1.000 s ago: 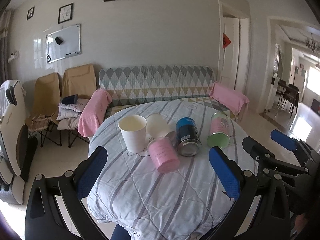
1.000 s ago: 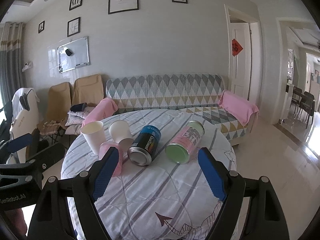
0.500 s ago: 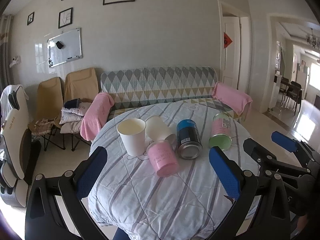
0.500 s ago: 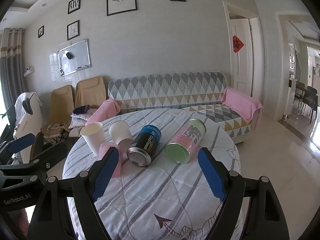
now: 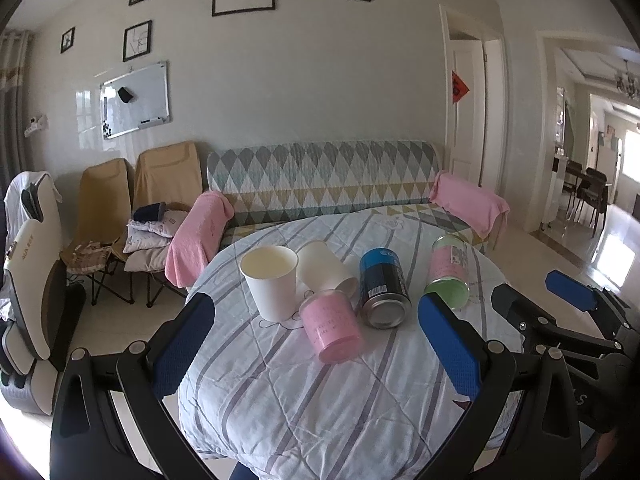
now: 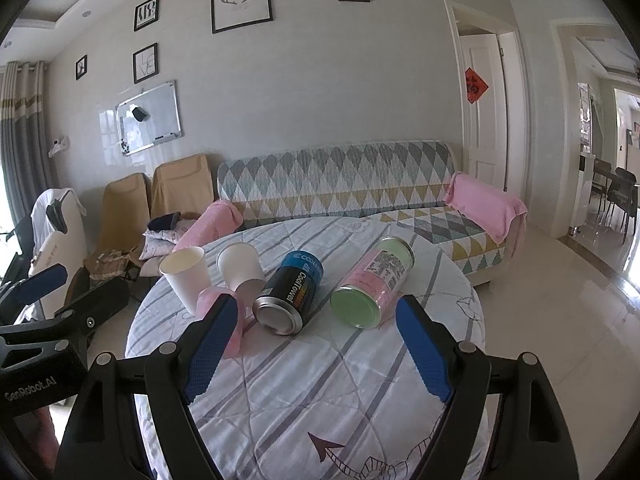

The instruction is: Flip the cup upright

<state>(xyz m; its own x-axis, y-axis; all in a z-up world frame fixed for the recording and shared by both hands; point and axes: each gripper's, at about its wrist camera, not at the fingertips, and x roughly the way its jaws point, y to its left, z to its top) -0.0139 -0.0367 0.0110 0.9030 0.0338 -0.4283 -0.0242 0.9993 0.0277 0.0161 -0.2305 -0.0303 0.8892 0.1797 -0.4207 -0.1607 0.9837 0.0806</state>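
left tool (image 5: 316, 354) wide, empty | right tool (image 6: 318, 350) wide, empty | both backed off slightly vs 1 s ago | pink cup (image 5: 332, 328) on side, frame centre; cups unmoved

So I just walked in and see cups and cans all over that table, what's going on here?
A person holds two grippers, the left gripper and the right gripper, both open and empty, short of a round table. On it one white cup stands upright. A second white cup, a pink cup, a blue can and a pink-and-green can lie on their sides. Neither gripper touches anything.
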